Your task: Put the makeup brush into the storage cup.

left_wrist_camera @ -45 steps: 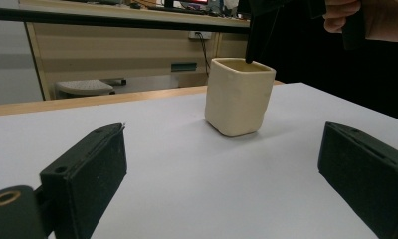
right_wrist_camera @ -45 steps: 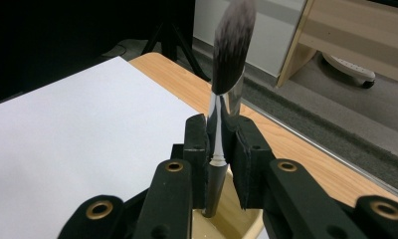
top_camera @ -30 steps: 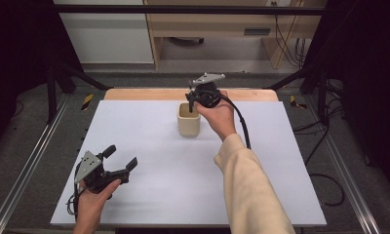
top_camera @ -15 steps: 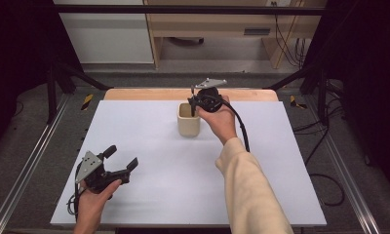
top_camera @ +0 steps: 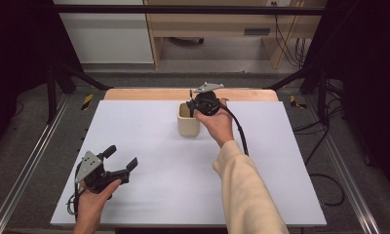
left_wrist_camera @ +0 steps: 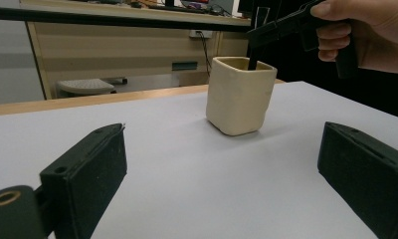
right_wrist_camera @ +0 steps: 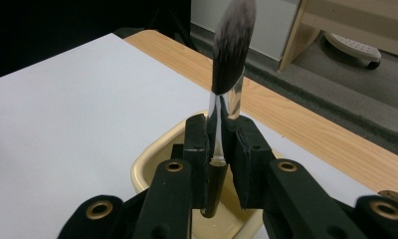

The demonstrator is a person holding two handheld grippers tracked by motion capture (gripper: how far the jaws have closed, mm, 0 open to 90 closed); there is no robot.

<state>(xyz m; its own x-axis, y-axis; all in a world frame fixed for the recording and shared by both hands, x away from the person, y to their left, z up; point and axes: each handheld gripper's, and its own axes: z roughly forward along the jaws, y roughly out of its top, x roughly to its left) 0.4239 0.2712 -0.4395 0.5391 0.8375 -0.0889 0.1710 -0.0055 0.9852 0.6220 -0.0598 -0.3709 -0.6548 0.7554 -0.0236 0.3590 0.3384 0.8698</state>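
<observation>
Your right arm wears a long cream sleeve (top_camera: 244, 195), loose and softly creased, ending at the wrist; your left forearm at the lower left of the high view is bare. Both tongs are matt black. The left tongs (top_camera: 120, 158) carry a grey three-cornered plate (top_camera: 88, 160) on top, and a thin black cable loops beneath them. The right tongs (top_camera: 190, 103) bear the same grey plate (top_camera: 207, 87), with a thick black cable (top_camera: 239, 129) trailing along your sleeve. In the right gripper view, brass-coloured rivets (right_wrist_camera: 174, 167) ring the link arms, and the blocky pads (right_wrist_camera: 195, 144) show pale scuffed edges.
</observation>
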